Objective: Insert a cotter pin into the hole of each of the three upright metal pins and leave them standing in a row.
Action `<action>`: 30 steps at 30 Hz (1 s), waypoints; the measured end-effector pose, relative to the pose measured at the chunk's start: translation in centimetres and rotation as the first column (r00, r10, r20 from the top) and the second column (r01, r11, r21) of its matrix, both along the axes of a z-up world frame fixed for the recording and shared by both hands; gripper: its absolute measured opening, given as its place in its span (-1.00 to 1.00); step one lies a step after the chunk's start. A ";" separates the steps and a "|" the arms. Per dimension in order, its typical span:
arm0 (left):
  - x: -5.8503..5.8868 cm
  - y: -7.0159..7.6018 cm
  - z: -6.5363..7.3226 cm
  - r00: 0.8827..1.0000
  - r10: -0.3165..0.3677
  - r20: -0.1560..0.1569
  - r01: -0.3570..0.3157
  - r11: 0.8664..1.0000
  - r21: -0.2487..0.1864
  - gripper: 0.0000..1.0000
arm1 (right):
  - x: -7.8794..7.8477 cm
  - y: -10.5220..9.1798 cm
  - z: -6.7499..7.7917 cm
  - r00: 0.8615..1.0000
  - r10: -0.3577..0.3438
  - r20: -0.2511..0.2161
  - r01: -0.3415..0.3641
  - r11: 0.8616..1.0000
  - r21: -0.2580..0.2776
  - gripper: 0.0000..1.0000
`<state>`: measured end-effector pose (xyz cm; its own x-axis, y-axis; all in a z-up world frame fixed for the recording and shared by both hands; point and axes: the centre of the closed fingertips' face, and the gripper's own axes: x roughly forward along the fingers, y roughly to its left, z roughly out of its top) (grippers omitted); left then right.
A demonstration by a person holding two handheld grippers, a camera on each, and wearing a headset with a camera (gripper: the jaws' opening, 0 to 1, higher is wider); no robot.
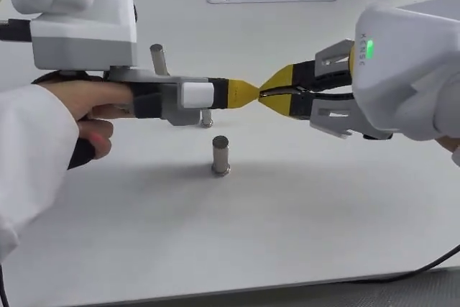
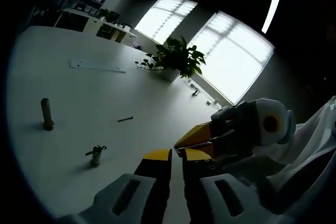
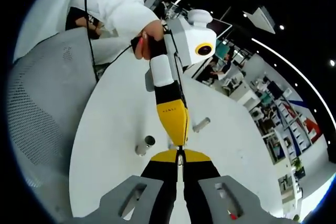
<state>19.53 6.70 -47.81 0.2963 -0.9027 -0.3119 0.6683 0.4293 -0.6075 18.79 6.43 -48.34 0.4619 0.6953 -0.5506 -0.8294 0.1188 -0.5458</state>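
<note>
Jaws: the left gripper [image 1: 246, 93] and right gripper [image 1: 267, 95] meet tip to tip above the table [image 1: 309, 206], each pair pressed together. Anything pinched between them is too small to tell.
Why: probably a handover or re-grip of a small part.
Metal pins: the near pin [image 1: 220, 154] stands below the tips, the far pin [image 1: 158, 59] beyond them.
Cotter pin [image 2: 125, 119]: lies loose on the table, well apart from the jaws.

Left gripper [image 1: 251, 93] hides most of one pin [image 1: 206, 118].
</note>
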 end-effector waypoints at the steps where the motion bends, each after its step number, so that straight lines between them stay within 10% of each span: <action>1: -0.1 0.0 0.1 1.000 -0.001 -0.004 0.001 1.000 -0.005 -0.90 | -0.1 0.1 0.1 1.000 0.001 0.000 -0.001 1.000 0.000 -1.00; 7: 0.5 0.5 -0.1 1.000 0.008 -0.024 -0.008 1.000 -0.013 -0.98 | -0.2 0.2 0.3 1.000 0.005 0.008 -0.005 1.000 -0.002 -1.00; 17: 0.1 0.5 -0.7 0.999 -0.016 0.031 0.015 0.999 0.041 -1.00 | -0.7 0.3 -0.2 1.000 0.005 -0.019 -0.005 1.000 0.003 -1.00; 23: -0.9 0.5 -1.0 0.995 -0.054 0.082 0.046 0.995 0.089 -1.00 | -0.7 -0.3 -1.2 0.992 -0.018 -0.126 0.021 0.999 0.030 -0.72; 25: -1.7 0.2 -0.7 0.983 -0.094 0.157 0.075 0.990 0.119 -1.00 | -0.6 -1.1 -2.2 0.981 -0.053 -0.184 0.056 0.998 0.011 -0.69; 30: -3.6 0.1 -0.1 0.916 -0.235 0.325 0.181 0.966 0.187 -1.00 | -2.0 -0.3 -2.5 0.876 -0.031 -0.481 0.154 0.964 0.218 -0.74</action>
<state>15.97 6.81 -47.96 0.2194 -0.9061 -0.3618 0.9072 0.3259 -0.2660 16.83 6.13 -50.85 0.2607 0.8016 -0.5381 -0.9577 0.2853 -0.0389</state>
